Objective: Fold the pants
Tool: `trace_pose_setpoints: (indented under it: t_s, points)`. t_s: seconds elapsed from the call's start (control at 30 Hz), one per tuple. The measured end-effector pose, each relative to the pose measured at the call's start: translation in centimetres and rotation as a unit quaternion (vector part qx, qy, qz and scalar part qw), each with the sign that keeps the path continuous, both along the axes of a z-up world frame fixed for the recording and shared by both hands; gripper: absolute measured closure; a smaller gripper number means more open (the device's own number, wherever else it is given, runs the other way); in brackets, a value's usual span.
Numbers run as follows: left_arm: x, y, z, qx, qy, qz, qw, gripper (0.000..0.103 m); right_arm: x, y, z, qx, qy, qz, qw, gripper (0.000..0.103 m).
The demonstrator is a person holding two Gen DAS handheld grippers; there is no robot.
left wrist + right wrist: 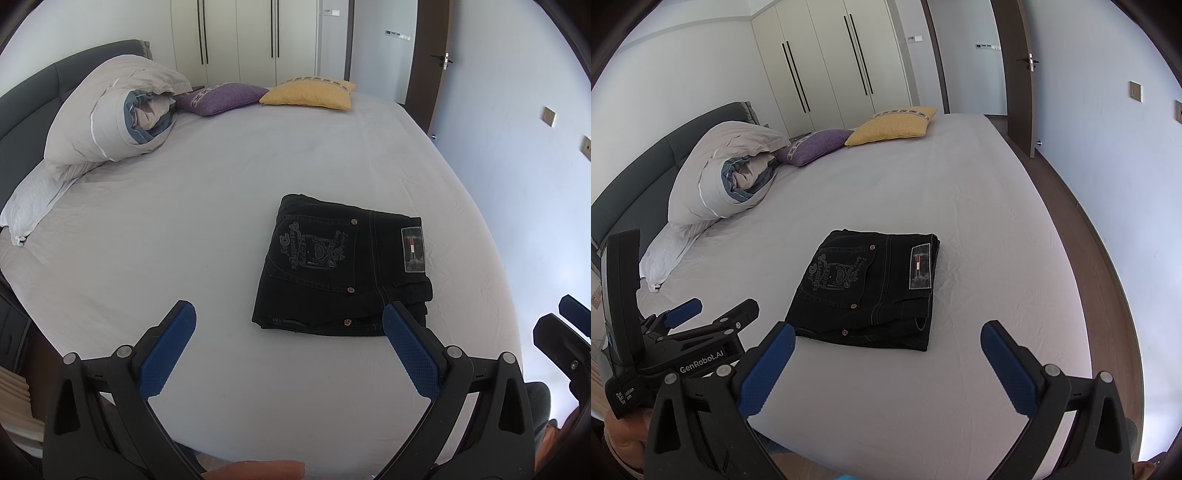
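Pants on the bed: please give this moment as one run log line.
pants: folded, flat on bed | left gripper: open, empty | right gripper: open, empty

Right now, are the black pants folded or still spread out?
Folded. The black pants lie as a compact stacked rectangle on the bed sheet, back pocket and waist label facing up, with no gripper touching them.

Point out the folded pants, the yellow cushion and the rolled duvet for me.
folded pants [866,291]: right wrist view, on the embroidered back pocket.
yellow cushion [892,127]: right wrist view, on the middle of its top face.
rolled duvet [110,110]: left wrist view, on its pale outer layer.
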State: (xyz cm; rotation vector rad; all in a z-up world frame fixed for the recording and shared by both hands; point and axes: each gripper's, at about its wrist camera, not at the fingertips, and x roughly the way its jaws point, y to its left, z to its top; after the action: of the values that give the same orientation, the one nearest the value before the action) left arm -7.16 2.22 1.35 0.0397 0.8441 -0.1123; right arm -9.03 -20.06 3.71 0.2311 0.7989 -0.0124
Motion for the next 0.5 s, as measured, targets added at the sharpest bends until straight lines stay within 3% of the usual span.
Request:
trace_pose_setpoints:
  t_s: [0.5]
  points:
    - [0.06, 0.01, -0.79, -0.004, 0.011, -0.004, 0.9999, 0.000, -0.15, -0.07, -0.10, 0.000, 0.001, 0.001, 1.000, 0.000]
